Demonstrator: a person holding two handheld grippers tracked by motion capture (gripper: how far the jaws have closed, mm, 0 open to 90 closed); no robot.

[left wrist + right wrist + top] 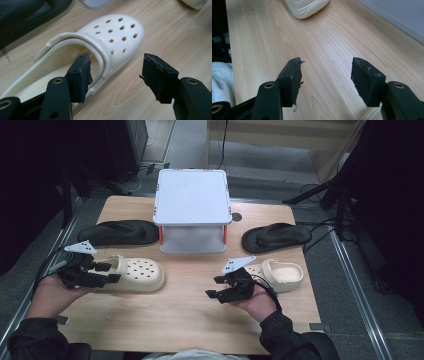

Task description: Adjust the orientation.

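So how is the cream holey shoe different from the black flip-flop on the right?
The cream clog is pale, closed over the toes and dotted with holes; the black flip-flop is dark, flat and open, with a toe strap. The clog lies near the left gripper, the flip-flop farther back. Both rest on the table.

black jaws, frayed pads, dark sleeves

clog (pixel 135 273) left, box (pixel 192 210) behind, sandal (pixel 276 236) right
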